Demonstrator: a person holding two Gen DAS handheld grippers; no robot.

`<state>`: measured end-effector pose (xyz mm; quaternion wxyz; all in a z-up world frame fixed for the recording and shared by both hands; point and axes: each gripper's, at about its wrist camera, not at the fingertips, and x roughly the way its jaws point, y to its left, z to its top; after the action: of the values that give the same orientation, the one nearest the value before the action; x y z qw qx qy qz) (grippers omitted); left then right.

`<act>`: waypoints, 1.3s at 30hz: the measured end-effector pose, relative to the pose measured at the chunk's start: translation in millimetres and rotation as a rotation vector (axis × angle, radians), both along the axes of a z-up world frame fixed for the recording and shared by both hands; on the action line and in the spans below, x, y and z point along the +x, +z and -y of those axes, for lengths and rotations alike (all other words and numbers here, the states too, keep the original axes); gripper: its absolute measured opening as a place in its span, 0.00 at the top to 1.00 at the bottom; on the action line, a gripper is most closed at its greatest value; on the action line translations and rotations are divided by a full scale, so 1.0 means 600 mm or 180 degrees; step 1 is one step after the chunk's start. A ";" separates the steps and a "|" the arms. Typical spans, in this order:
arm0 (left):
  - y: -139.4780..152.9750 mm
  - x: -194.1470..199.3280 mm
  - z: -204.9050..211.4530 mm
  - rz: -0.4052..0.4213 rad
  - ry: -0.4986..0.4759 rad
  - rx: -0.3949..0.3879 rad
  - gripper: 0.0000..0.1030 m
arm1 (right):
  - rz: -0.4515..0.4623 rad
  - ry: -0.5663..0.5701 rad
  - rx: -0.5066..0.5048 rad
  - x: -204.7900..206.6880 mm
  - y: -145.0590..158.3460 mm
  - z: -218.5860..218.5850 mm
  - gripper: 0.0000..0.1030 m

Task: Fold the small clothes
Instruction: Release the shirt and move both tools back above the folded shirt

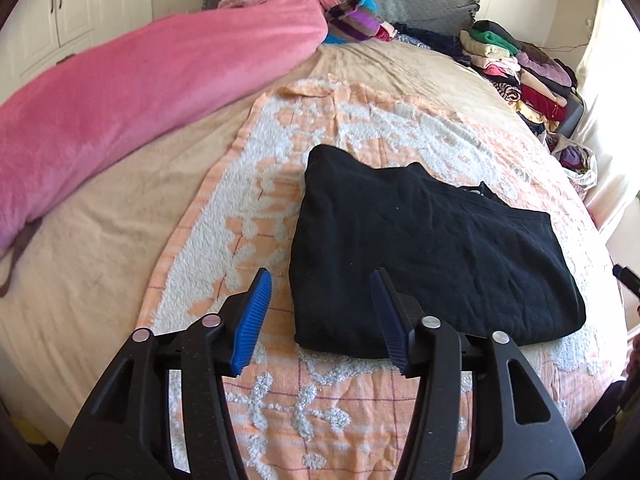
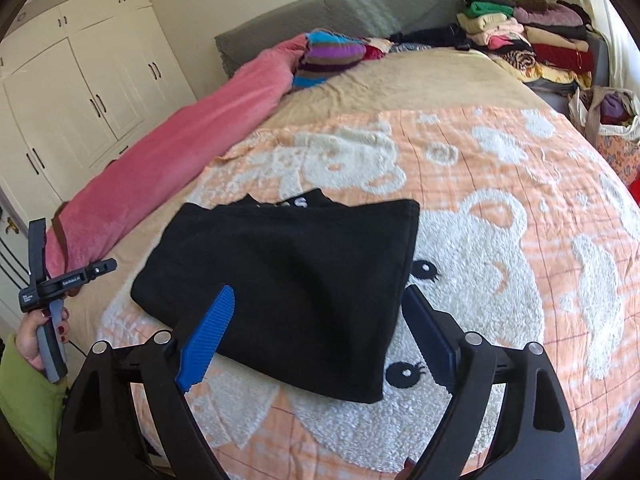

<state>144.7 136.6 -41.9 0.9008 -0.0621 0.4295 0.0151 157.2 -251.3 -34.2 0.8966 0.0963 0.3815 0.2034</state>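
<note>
So it's a big bed [image 2: 400, 80] with a beige sheet, and an orange-and-white bear blanket [image 2: 500, 208] is spread flat across the near part. Smack in the middle of that blanket sits a folded black garment [image 2: 288, 280], some white print peeking out at its far edge. A long pink fleece roll [image 1: 120, 92] runs down the left side. Up by the grey headboard there's a stripy purple-and-blue knit thing [image 2: 332, 54], and the far right corner is stacked with folded clothes [image 2: 528, 40]. The bag of clothes [image 2: 608, 112] past that edge is probably off the bed, hard to tell.
</note>
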 end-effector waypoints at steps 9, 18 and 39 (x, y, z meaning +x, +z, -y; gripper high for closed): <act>0.029 -0.011 0.006 0.0130 -0.0017 0.0075 0.42 | 0.0253 0.0091 0.0079 -0.021 0.058 -0.033 0.10; 0.050 -0.022 -0.005 0.0254 0.0059 0.0082 0.23 | 0.0456 0.0193 -0.0030 -0.034 0.097 -0.085 0.07; 0.038 0.001 -0.065 0.0258 0.0321 0.0089 0.17 | 0.0441 0.0844 -0.0078 -0.013 0.097 -0.291 0.04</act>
<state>145.5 175.8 -19.1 0.9164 -0.0716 0.3887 0.0639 149.5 -76.5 23.9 0.8871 0.0198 0.3305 0.3215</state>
